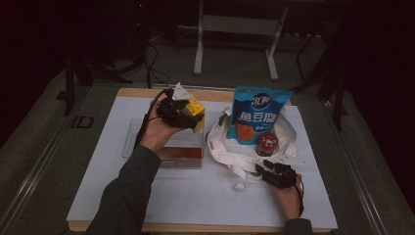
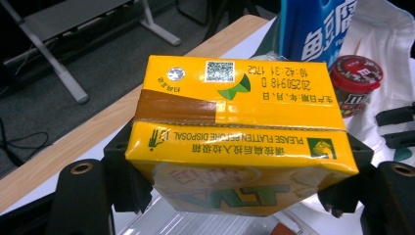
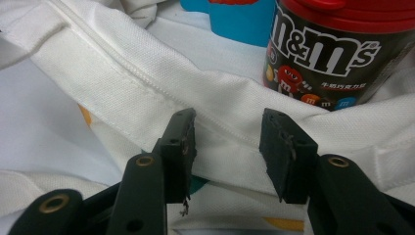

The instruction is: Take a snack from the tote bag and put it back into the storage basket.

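The left gripper (image 2: pixel 235 196) pinches a yellow drink carton (image 2: pixel 240 137), its black jaws pressed against the carton's two narrow sides, with the printed top and its brown tape strip facing the gripper's camera. In the high view the left gripper (image 1: pixel 177 111) holds the carton (image 1: pixel 195 110) raised above a clear plastic tray (image 1: pixel 169 159) on the white table mat (image 1: pixel 195 196). Beyond the carton stand a blue snack bag (image 2: pixel 318 29) and a red-lidded M&M's jar (image 2: pixel 355 81), both in a white cloth tote bag (image 2: pixel 386 29).

The right gripper (image 3: pixel 227 147) has its jaws spread, one to each side of the tote's hemmed rim (image 3: pixel 147 73); whether they touch the cloth is hard to tell. Just past the rim stands the jar (image 3: pixel 333 54). In the high view the right gripper (image 1: pixel 274 172) sits at the tote's (image 1: pixel 220 147) near edge, well apart from the left one.
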